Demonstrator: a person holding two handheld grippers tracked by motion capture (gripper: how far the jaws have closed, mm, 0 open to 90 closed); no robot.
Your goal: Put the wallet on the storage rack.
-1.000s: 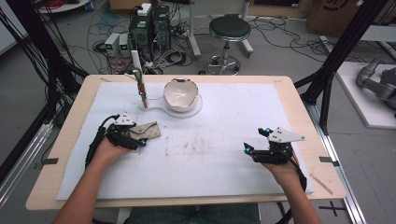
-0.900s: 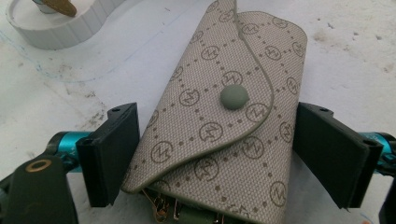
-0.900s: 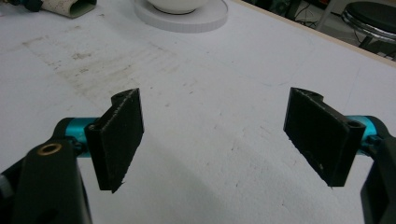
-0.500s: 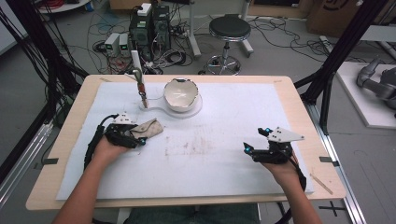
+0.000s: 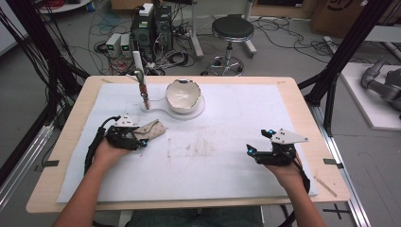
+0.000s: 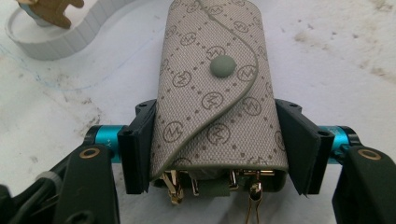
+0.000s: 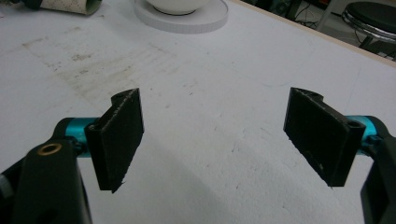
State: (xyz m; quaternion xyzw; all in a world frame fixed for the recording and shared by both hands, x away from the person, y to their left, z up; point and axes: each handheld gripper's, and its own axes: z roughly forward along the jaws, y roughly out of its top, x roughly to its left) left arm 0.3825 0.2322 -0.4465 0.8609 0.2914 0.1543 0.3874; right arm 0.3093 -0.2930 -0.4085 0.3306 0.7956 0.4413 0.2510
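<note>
Jaws of the left gripper (image 6: 219,149) have just been closing and now clamp the grey key pouch (image 6: 217,93) by its long edges at the open end, left of centre on the stained white mat (image 5: 227,156); soft fabric, light, loose metal clips dangling. Right gripper (image 7: 215,135) hovers wide apart over bare mat; white bowl (image 5: 183,94) behind, cables and stool (image 5: 231,28) beyond.

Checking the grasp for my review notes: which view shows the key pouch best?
The left gripper view: the key pouch fills the frame, snap flap shut, gold hooks at its near end, both fingers pressing its sides. The high view shows it small beside the left gripper. The right gripper view catches perhaps its edge.
</note>
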